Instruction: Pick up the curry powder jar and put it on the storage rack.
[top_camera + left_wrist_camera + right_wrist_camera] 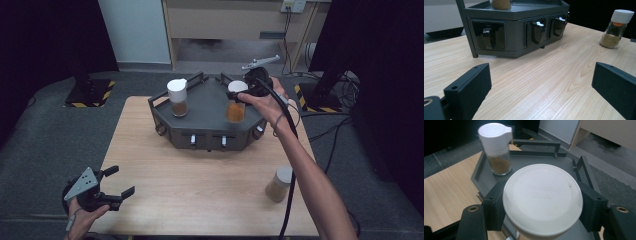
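Gripping the white-capped glass jar of orange spice (236, 106) in my right claw (239, 95) above the dark grey hexagonal rack (200, 131); a brown-spice shaker (177, 97) stands on the rack beside it; my left claw (116, 182) gapes empty.

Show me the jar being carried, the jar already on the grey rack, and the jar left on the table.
Carried jar (542, 197), right gripper view, on its white lid.
Rack jar (178, 97), high view, on its body.
Table jar (616, 31), left gripper view, on its glass body.

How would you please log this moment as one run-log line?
right tongs: shut on orange spice jar over rack | left tongs: open, idle | brown jar: on rack
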